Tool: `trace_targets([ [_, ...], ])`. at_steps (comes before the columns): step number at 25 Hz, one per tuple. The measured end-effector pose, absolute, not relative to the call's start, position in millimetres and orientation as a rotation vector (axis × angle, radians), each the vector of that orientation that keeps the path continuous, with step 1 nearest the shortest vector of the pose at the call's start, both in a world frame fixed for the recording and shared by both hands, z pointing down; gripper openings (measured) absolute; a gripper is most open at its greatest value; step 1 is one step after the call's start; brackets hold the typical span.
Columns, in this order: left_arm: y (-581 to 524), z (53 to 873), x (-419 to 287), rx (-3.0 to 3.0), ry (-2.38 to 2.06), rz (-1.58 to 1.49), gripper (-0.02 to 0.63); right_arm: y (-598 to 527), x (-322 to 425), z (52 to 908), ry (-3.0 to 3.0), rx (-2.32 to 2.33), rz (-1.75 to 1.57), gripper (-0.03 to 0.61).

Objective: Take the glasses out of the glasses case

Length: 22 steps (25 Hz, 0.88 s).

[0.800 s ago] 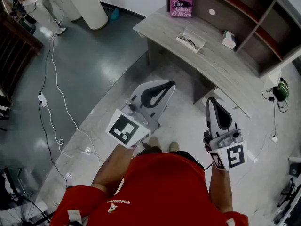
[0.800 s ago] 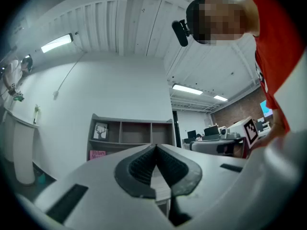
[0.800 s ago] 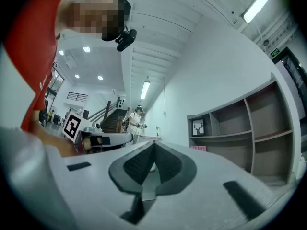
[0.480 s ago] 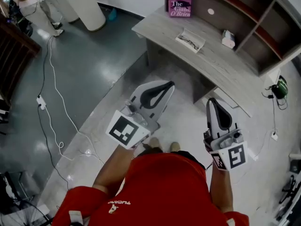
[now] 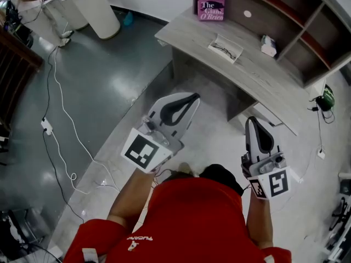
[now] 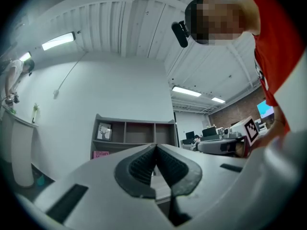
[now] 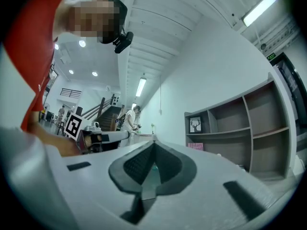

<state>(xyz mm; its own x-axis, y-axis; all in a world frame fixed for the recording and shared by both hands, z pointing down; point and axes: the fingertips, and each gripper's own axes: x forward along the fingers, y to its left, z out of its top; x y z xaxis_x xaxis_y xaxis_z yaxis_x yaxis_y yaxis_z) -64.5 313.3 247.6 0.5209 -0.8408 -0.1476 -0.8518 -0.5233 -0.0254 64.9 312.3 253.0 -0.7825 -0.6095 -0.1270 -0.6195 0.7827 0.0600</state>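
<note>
An open white glasses case (image 5: 224, 47) with dark glasses inside lies on the grey desk (image 5: 258, 75) far ahead in the head view. My left gripper (image 5: 194, 97) is held over the floor well short of the desk, jaws shut and empty. My right gripper (image 5: 251, 120) is beside it to the right, also shut with nothing held. In the left gripper view the left gripper (image 6: 156, 146) has its pads pressed together. The right gripper (image 7: 154, 143) looks the same in the right gripper view. Both point about level toward the shelves.
A pink book (image 5: 211, 3) stands at the desk's back left, and a small white object (image 5: 268, 46) sits to the right of the case. Shelving (image 5: 307, 21) rises behind the desk. White cables (image 5: 60, 119) trail on the floor at left; a white bin (image 5: 97, 7) stands far left.
Both grippers have drifted slightly down and the view shifted a little; the jaws stayed shut and empty.
</note>
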Motion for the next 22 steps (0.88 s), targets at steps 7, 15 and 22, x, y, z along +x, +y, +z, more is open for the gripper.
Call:
trace_targets([
  [7,293.5,256.9,-78.0,-2.688,1.450,0.163,0.011,289.3,57.1,255.0,2.855,-1.054,0.164,0.005],
  [15,225.3,269.1,-89.6,-2.683,1.464,0.128,0.011,213.9,53.4,273.5,2.857,-1.076,0.150,0.005],
  [22,130.5,286.1,-97.1,-2.700,1.452,0.034,0.011,110.9,50.2,278.1,2.863,-1.099,0.193,0.005],
])
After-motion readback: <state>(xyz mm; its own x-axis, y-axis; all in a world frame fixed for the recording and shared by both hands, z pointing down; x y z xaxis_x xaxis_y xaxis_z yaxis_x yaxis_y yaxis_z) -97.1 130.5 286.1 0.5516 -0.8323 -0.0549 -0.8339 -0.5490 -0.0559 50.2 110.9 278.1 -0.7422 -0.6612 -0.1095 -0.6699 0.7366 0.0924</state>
